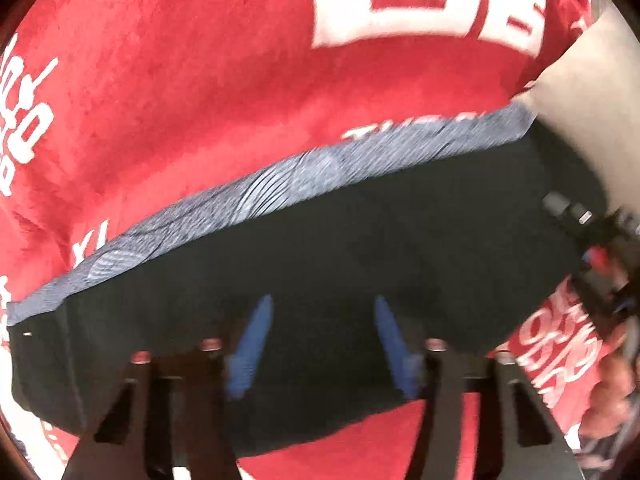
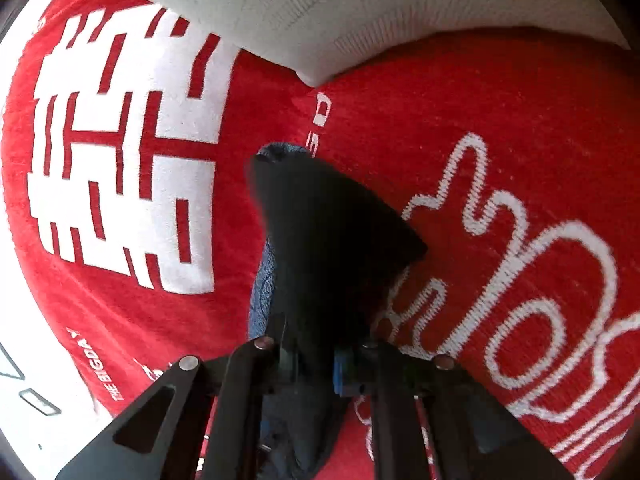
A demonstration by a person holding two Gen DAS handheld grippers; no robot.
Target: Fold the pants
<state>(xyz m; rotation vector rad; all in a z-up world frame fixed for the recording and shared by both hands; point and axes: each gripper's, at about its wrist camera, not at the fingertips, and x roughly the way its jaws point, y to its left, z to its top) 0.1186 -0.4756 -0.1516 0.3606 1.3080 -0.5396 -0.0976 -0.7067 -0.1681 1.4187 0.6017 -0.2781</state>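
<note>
A: Tongs first. How does the left gripper [image 1: 322, 320] stand?

B: Its blue fingers [image 1: 252, 344] are parted, about half spread, hanging just over the dark pants [image 1: 340, 248]. Nothing is pinched between them; whether the tips touch the cloth, I cannot tell, the picture is blurred.

A: And the right gripper [image 2: 320, 344]?

B: Jaws drawn narrow, clamped on a bunched edge of the pants [image 2: 328, 232]. The black cloth rises from between the fingers and stands ahead of them like a cone, with a strip of blue-grey lining along its left side.

A: Where do the pants lie from the left tongs?

B: Straight under and ahead of the fingertips, spreading wide to both sides. Beyond the tips runs a blue-grey patterned band [image 1: 280, 192], the far edge of the garment.

A: Further out?

B: A red blanket [image 1: 180, 80] with white lettering lies beneath everything. Past it, at the upper right, a pale cloth [image 1: 580, 92]; the right tongs see it [image 2: 320, 12] ahead, above the blanket.
</note>
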